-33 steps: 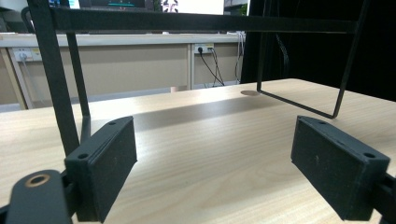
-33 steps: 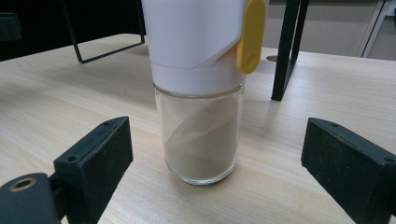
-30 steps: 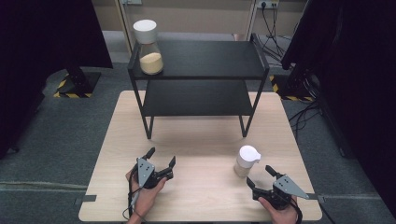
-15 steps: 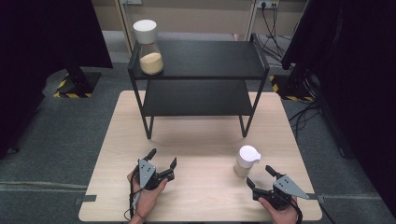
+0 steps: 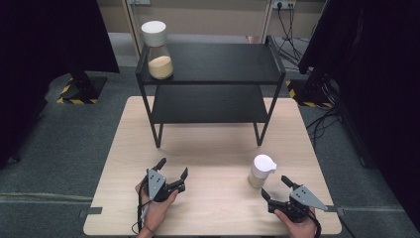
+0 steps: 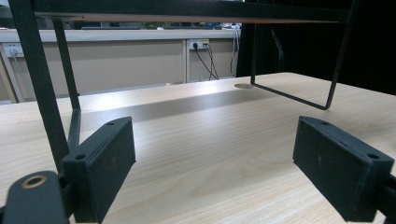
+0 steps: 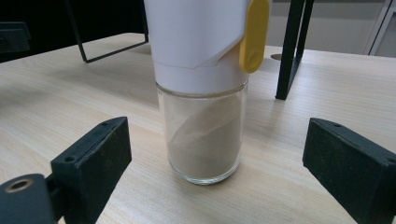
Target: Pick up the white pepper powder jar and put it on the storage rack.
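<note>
High view: the left claw (image 5: 172, 168) rests low on the desk (image 5: 213, 148) at about seven o'clock, its jaws spread apart with nothing between them. The right claw (image 5: 277, 187) sits at about five o'clock, jaws likewise wide apart, aimed at the small glass jar (image 5: 260, 171) with a white cap, which stands upright on the desk just beyond the fingertips, untouched. In the right gripper view the jar (image 7: 201, 88) stands between and ahead of the two pads, holding pale powder, a yellow tab on its cap. At twelve o'clock stands a black shelf rack (image 5: 213, 74); a second jar (image 5: 157, 49) sits on its top-left corner.
</note>
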